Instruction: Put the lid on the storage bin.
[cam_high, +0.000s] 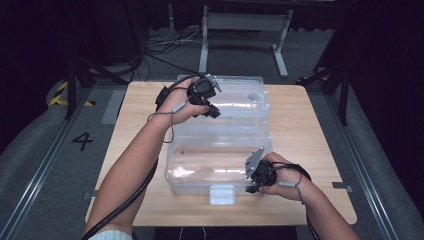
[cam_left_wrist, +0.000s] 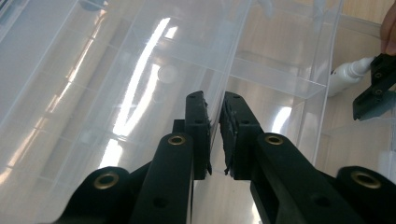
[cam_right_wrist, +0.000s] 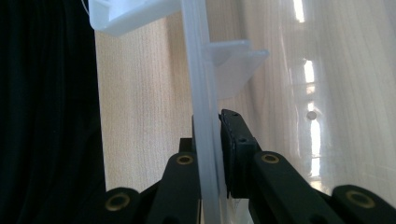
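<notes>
Dim room, lit table.
Overhead glare streaks on clear plastic box (cam_left_wrist: 140, 88); high view soft; dark surroundings.

High view looks down; gripper views closely share the clear box (cam_high: 220, 145).

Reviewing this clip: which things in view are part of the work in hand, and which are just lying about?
In the job:
- clear plastic box, open on the table
- its lid, gripped at the edge by the left gripper
- right gripper, clamped on the box's front wall

Lying about:
- wooden table
- cables on the floor behind
- grey metal stand
- floor marking 4
</notes>
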